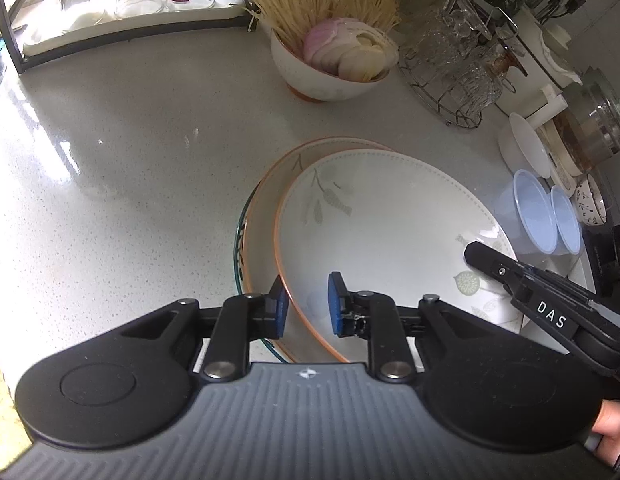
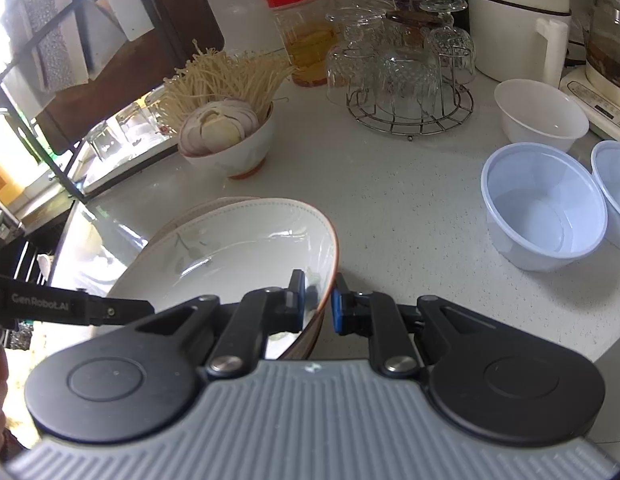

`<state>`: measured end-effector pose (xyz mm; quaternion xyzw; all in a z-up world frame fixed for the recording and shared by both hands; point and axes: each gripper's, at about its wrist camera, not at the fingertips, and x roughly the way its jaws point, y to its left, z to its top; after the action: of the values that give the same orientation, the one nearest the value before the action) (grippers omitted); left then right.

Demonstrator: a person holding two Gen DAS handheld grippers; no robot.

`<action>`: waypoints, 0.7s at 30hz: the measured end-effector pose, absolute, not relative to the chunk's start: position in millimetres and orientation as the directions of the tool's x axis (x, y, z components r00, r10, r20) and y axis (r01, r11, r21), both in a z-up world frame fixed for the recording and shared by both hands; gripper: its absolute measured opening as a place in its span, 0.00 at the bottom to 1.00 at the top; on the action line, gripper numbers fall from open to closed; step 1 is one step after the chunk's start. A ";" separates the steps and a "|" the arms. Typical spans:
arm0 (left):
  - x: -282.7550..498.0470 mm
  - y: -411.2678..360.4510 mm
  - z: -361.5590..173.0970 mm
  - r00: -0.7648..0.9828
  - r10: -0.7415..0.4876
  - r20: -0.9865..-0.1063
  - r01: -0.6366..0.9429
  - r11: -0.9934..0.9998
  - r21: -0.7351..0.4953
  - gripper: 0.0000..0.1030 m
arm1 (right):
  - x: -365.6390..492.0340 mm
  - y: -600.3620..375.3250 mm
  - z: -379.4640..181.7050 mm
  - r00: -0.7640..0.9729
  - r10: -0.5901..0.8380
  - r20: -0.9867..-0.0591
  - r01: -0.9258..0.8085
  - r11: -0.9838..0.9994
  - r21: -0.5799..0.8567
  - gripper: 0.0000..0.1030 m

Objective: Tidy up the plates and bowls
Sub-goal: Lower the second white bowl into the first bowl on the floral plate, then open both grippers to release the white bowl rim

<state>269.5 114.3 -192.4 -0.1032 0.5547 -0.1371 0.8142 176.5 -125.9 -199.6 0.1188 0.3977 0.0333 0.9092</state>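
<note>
Spreading across both views is the pale speckled counter (image 1: 129,160), carrying everything else. Lying on its near part is a stack of plates: the top plate (image 1: 390,216), cream with a leaf print and an orange rim, is sitting tilted in a second plate (image 1: 265,200), with a green-rimmed edge showing underneath on the left. Standing at the far side is a bowl (image 1: 322,76) filled with onion slices and enoki. Resting to the right are two pale blue tubs (image 2: 546,208) and a white bowl (image 2: 538,116), apart from the stack.

The right hand-held gripper (image 2: 318,302) is clenching the top plate's right rim, pads pressing on either side of it. The left hand-held gripper (image 1: 303,306) is straddling that plate's near-left rim with its jaws standing a little apart; the pads are not pressing, so it appears released.

Judging by this, the step in hand is seating the top plate onto the stack. Next, the right grip probably needs easing off once the plate is lying flat and centred; letting go while it is tilted could let it slide.
</note>
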 end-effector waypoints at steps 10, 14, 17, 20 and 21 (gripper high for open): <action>273.5 110.3 -198.2 0.331 -0.324 -0.886 0.117 0.946 -0.302 0.25 | 179.9 -126.5 -207.5 0.686 0.163 -0.709 0.042 0.964 0.262 0.18; 278.7 112.8 -199.4 0.311 -0.350 -0.884 0.100 0.937 -0.336 0.33 | 181.7 -127.7 -210.5 0.685 0.172 -0.708 0.050 0.958 0.281 0.18; 283.3 116.5 -200.1 0.297 -0.376 -0.878 0.078 0.926 -0.370 0.39 | 182.7 -126.4 -212.8 0.679 0.177 -0.713 0.054 0.956 0.288 0.19; 284.9 121.1 -199.4 0.276 -0.407 -0.871 0.049 0.911 -0.410 0.49 | 184.7 -127.1 -215.5 0.665 0.197 -0.721 0.056 0.949 0.311 0.20; 284.9 122.3 -198.7 0.270 -0.415 -0.869 0.043 0.907 -0.420 0.50 | 184.8 -126.4 -215.7 0.663 0.196 -0.722 0.054 0.950 0.307 0.20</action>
<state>284.9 122.3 -198.7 -0.1587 0.5861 -0.1465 0.7809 184.8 -126.4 -215.7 0.1528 0.4085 0.0395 0.8990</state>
